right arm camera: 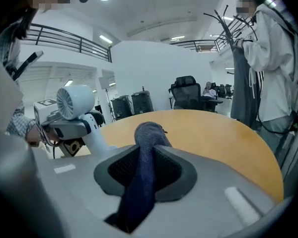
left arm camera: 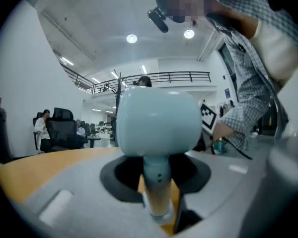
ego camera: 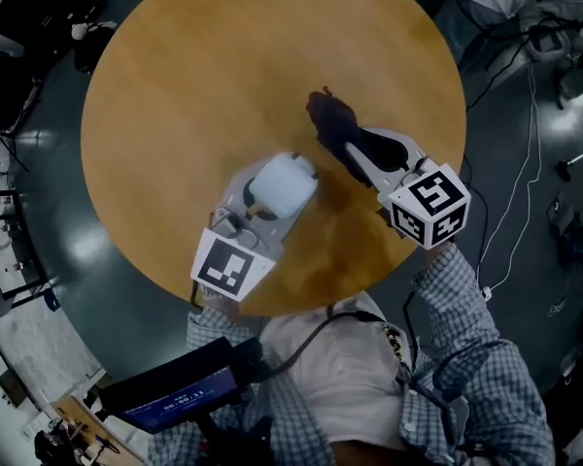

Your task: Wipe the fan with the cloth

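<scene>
- Left gripper view showed the left gripper [left arm camera: 156,167] with its jaws pinching the stem of the pale blue fan [left arm camera: 156,125], whose head sat just above them.
- The right gripper [right arm camera: 148,155] had its jaws pressed on the dark blue cloth [right arm camera: 141,182], which stuck out past the tips.
- The cloth's end was to the right of the left jaws, near the fan and apart from it.
- The round wooden table [ego camera: 223,66] lay below both pairs of jaws.

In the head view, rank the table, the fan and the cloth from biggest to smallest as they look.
Largest: table, by far.
Then fan and cloth, which look about alike. The fan may be nearer the camera and the dark cloth's edges are hard to trace, so I won't rank those two.
</scene>
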